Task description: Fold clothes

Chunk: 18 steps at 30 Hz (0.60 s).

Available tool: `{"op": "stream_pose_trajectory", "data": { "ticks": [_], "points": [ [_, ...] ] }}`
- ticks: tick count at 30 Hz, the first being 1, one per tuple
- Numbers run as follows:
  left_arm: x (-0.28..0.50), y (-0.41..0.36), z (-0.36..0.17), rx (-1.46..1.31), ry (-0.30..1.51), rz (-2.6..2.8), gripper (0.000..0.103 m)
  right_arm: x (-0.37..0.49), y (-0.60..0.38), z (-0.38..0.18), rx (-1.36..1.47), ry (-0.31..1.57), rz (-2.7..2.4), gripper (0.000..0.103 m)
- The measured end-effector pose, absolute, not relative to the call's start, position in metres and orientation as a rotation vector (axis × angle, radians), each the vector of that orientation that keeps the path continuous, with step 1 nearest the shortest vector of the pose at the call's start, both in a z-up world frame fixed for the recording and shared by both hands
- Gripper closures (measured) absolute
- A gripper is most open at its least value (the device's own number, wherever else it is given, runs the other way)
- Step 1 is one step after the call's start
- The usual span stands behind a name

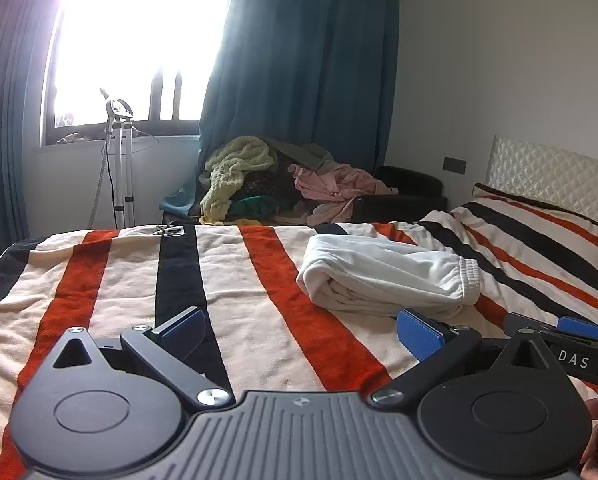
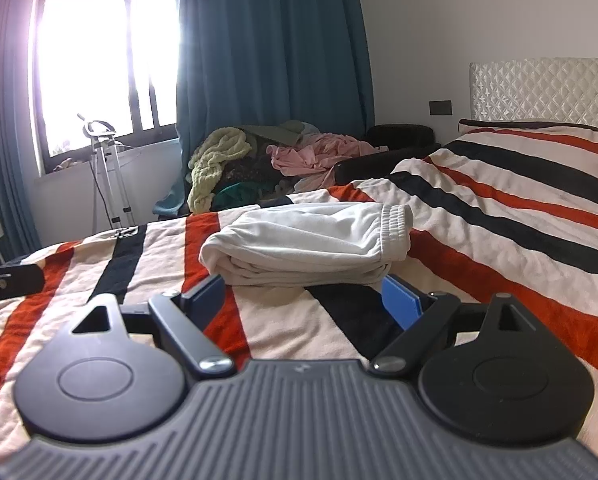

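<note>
A white garment (image 1: 387,276), folded into a thick bundle with its elastic band at the right end, lies on the striped blanket (image 1: 239,280). It also shows in the right wrist view (image 2: 311,240). My left gripper (image 1: 299,336) is open and empty, low over the blanket, in front and to the left of the bundle. My right gripper (image 2: 303,300) is open and empty, just in front of the bundle's near edge, its fingers apart from the cloth. The right gripper's side shows at the right edge of the left wrist view (image 1: 571,340).
A pile of unfolded clothes (image 1: 283,180) sits on a dark seat beyond the bed's far edge. A garment steamer stand (image 1: 119,160) stands below the window. The padded headboard (image 1: 555,176) is at the right. A small dark item (image 1: 167,230) lies on the blanket's far edge.
</note>
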State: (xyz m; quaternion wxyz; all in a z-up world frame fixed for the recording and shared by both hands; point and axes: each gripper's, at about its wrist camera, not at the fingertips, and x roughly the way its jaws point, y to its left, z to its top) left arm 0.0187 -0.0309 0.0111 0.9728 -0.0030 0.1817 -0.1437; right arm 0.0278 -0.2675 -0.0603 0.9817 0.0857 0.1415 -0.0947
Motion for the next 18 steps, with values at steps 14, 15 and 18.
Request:
{"op": "stream_pose_trajectory", "data": {
  "ticks": [14, 15, 18],
  "points": [
    [0.0135, -0.0342, 0.0109, 0.009, 0.360, -0.286, 0.000, 0.0276, -0.2655, -0.0606, 0.168, 0.288, -0.195, 0.016],
    [0.0135, -0.0341, 0.0109, 0.007, 0.360, -0.287, 0.000, 0.0275, -0.2654, -0.0607, 0.167, 0.289, -0.196, 0.016],
    [0.0136, -0.0337, 0.0109, 0.003, 0.361, -0.289, 0.000, 0.0272, -0.2643, -0.0605, 0.167, 0.289, -0.197, 0.016]
  ]
}}
